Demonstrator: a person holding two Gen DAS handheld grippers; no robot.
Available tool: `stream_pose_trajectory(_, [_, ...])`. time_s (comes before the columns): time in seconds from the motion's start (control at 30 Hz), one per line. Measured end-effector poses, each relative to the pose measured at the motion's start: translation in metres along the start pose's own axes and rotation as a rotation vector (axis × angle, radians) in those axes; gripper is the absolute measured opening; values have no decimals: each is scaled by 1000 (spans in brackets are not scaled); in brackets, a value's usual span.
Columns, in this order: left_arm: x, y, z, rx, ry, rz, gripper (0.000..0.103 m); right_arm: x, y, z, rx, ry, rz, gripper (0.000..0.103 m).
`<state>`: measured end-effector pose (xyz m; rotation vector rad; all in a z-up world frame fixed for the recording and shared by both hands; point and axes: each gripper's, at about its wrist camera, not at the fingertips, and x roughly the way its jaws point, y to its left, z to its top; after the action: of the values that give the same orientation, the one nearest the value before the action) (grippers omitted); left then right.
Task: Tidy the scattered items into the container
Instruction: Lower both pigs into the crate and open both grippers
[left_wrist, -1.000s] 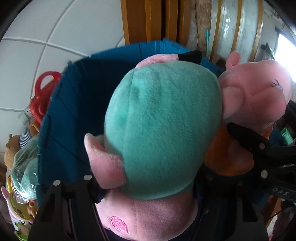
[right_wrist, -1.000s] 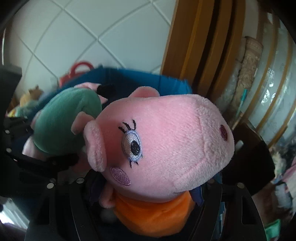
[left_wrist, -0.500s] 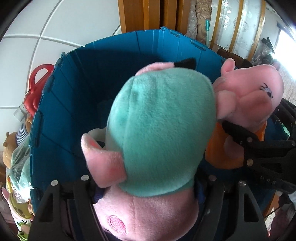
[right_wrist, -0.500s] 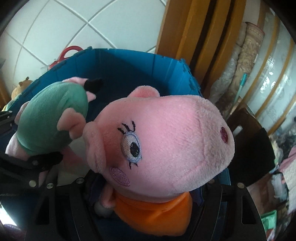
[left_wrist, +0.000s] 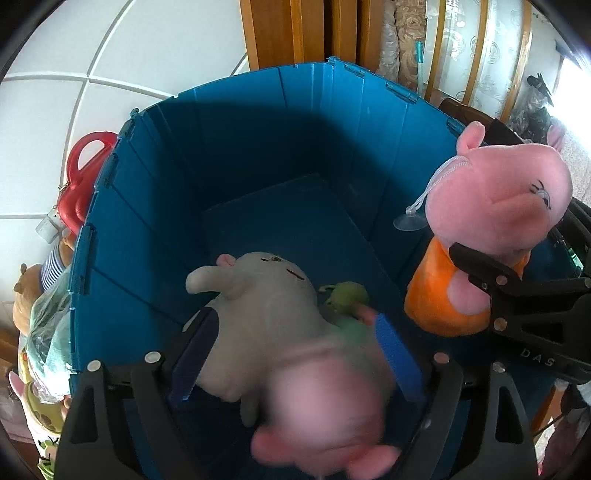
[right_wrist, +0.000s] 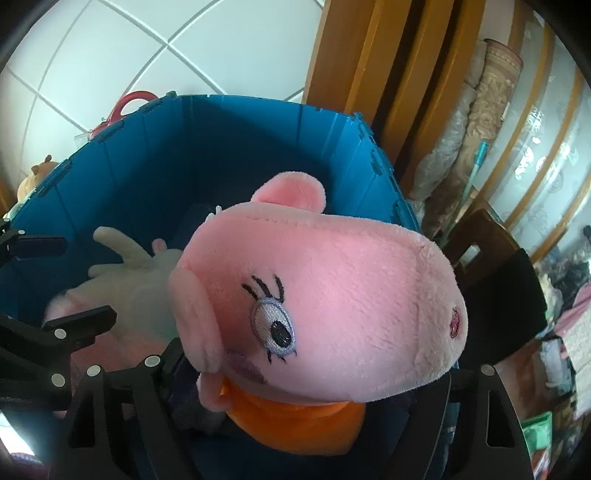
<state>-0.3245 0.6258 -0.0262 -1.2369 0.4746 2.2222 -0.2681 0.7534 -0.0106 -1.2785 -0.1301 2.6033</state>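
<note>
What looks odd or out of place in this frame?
Just a smeared pink and green plush between the open left gripper fingers, apparently mid-drop into the blue bin. The right gripper holds the pink pig plush normally.

bin (left_wrist: 258, 155): mouse plush (left_wrist: 266, 314) inside | pig plush (left_wrist: 495, 206) above right rim
</note>
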Motion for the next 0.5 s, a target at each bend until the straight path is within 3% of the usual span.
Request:
stream_pose_trajectory(0.3, [-2, 1, -1, -8, -4, 6, 87, 2, 3, 1, -5, 14, -12, 90])
stream_pose_trajectory(0.37, [-3, 2, -1, -12, -5, 7, 87, 1, 4, 2, -8, 7, -20, 102])
stream_pose_trajectory(0.5, [-3, 2, -1, -16, -9, 12, 87, 0, 4, 2, -7, 3, -18, 102])
